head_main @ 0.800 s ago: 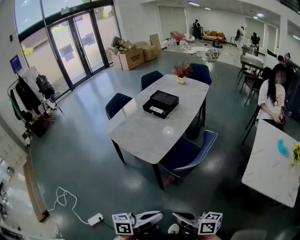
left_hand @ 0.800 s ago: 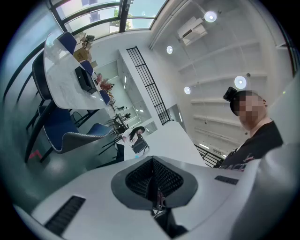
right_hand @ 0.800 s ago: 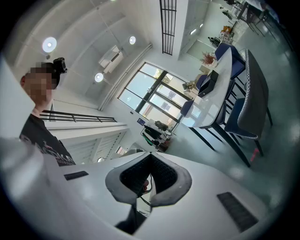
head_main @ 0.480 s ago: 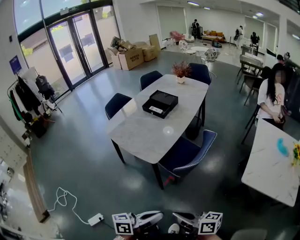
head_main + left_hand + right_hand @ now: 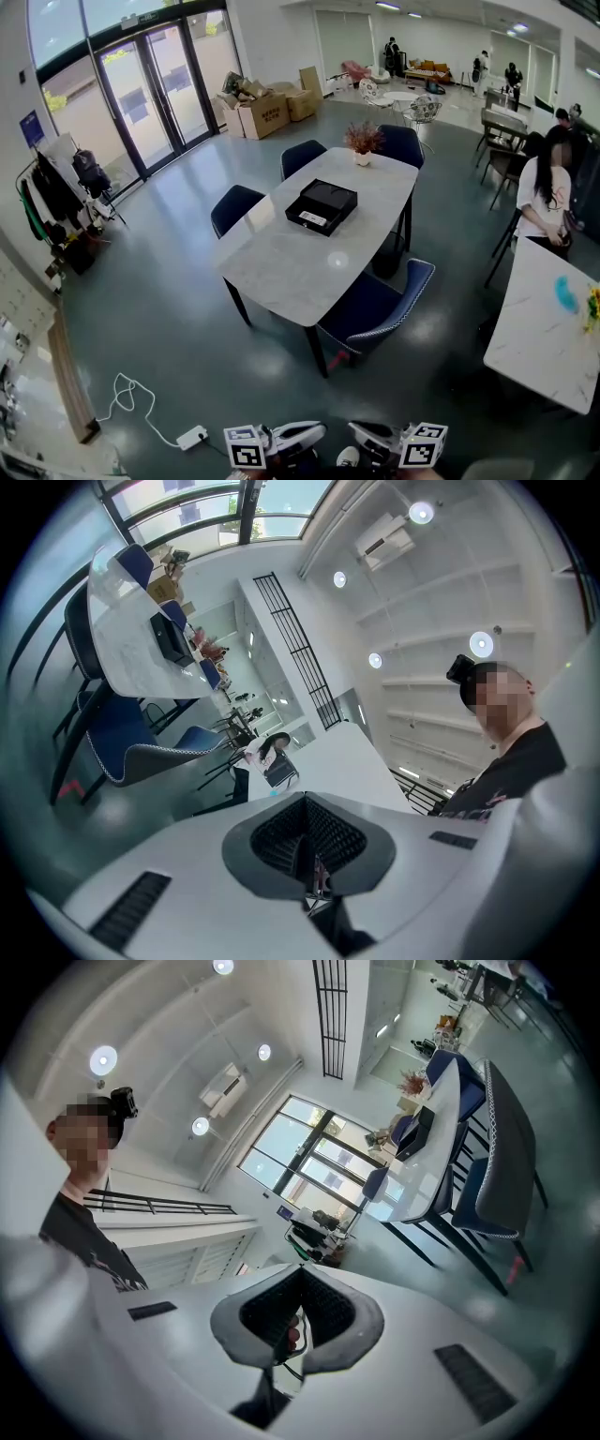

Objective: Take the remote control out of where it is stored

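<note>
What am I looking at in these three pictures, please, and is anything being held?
There is no robot here: a person carries a two-jaw gripper in each hand. The head view comes from a camera on that person's head, looking down. The left gripper and right gripper show at its bottom edge, each with a marker cube. The other two pictures come from cameras riding on the grippers, looking along their jaws. Both pairs of jaws are closed together with nothing between them. Ahead stands a table with a black box and a plant on it, and chairs around it. No remote shows in any view.
</note>
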`<state>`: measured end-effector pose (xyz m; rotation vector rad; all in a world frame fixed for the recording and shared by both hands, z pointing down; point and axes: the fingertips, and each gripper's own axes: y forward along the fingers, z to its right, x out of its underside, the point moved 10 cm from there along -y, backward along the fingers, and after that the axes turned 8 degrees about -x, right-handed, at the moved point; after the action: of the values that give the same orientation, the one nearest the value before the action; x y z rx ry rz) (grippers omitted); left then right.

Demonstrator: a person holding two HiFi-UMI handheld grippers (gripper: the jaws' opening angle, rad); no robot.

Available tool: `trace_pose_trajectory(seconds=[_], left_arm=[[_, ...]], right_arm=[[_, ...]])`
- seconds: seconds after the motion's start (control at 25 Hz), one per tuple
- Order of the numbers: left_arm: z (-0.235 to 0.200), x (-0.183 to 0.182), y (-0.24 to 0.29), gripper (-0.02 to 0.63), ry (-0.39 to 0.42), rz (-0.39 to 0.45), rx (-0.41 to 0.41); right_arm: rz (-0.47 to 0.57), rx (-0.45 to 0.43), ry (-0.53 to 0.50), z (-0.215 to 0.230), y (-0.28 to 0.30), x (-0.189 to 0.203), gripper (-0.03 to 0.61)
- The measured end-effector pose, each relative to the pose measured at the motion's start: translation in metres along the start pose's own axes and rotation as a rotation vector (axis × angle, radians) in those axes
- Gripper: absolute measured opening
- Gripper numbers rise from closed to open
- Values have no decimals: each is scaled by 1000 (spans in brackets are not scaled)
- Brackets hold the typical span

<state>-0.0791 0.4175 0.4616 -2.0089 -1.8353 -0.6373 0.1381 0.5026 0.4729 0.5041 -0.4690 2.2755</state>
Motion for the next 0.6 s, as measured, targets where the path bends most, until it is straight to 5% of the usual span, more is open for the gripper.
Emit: trace_pose_trajectory(seconds=[0.6], left_arm=[[-17,-25,-8,6,3,1,-40]], right_arm=[[38,-7,9,16,19,-15,11]])
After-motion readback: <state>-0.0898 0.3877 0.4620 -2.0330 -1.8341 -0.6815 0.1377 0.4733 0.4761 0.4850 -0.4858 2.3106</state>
